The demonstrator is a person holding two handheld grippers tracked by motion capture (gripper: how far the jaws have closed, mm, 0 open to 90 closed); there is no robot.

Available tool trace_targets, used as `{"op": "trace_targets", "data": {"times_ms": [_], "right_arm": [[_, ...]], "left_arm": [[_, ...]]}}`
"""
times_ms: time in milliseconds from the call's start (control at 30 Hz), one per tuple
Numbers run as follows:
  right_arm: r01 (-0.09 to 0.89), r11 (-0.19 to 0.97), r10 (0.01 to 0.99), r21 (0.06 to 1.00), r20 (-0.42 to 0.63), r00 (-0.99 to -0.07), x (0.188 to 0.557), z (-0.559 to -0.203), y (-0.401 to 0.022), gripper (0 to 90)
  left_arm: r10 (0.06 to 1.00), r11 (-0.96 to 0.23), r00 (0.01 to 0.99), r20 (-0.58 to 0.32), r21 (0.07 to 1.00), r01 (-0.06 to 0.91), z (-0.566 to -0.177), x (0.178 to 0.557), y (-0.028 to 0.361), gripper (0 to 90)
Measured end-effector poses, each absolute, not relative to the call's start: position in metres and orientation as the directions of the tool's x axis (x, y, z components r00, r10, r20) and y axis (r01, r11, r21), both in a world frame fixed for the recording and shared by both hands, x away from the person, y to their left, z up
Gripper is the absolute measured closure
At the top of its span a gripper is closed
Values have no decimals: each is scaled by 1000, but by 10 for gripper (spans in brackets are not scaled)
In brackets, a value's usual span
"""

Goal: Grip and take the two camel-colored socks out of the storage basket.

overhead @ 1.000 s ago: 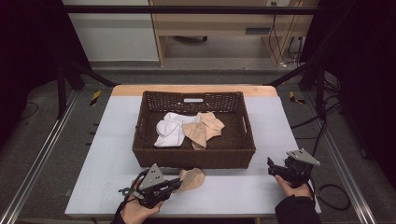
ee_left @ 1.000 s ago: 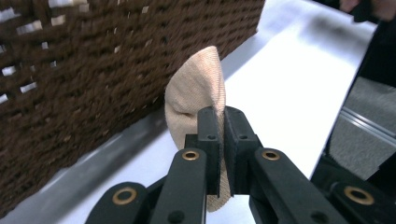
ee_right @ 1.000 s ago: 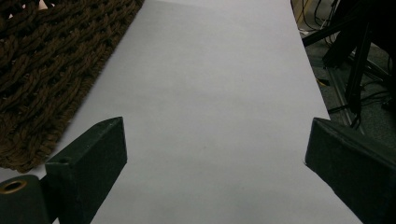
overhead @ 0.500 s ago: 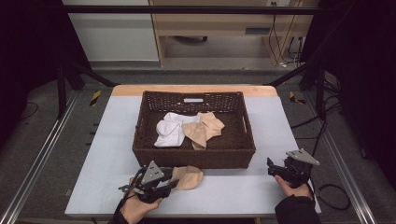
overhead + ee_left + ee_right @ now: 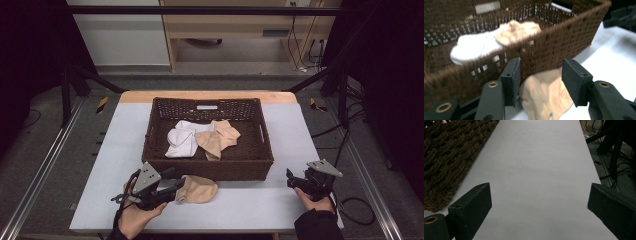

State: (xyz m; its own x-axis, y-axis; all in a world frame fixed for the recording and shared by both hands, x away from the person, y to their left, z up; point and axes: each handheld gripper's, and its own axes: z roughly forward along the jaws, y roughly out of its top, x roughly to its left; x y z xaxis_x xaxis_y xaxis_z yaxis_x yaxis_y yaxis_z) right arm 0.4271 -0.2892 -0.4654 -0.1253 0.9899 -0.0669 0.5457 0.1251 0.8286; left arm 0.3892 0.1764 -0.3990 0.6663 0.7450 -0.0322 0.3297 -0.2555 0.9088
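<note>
Left tool [image 5: 176, 186], jaws just opened and parted around the tan sock [image 5: 199, 189] lying at the tabletop's [image 5: 250, 205] near edge against the basket [image 5: 210, 167], may snag cloth on lifting; right tool [image 5: 295, 179] released.

tool [image 5: 540, 80] open, just opening | tan sock [image 5: 544, 97] between jaws | basket [image 5: 564, 42] behind

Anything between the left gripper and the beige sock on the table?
Nothing visible. The left gripper has just been opening; its jaws straddle the beige sock without pressing it. The basket wall stands just behind the sock.
</note>
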Motion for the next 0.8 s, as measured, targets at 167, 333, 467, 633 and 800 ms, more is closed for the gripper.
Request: {"op": "trace_targets", "data": {"times_ms": [167, 333, 467, 633, 800], "right_arm": [[544, 129, 989, 829, -71, -126, 428, -466, -289, 55], [541, 126, 990, 832, -68, -126, 428, -465, -289, 55], [539, 120, 990, 833, -63, -122, 428, -465, -289, 55], [542, 120, 990, 832, -63, -123, 429, -465, -289, 54], [542, 123, 990, 831, -67, -123, 429, -465, -290, 55]], "left_arm": [[750, -237, 662, -20, 925, 296, -375, 402, 173, 464], [760, -226, 650, -3, 937, 268, -351, 420, 167, 453], [768, -214, 641, -2, 942, 259, -340, 434, 161, 451], [778, -198, 628, -15, 943, 268, -331, 452, 155, 443], [801, -198, 599, -4, 942, 271, -321, 477, 144, 431]]}}
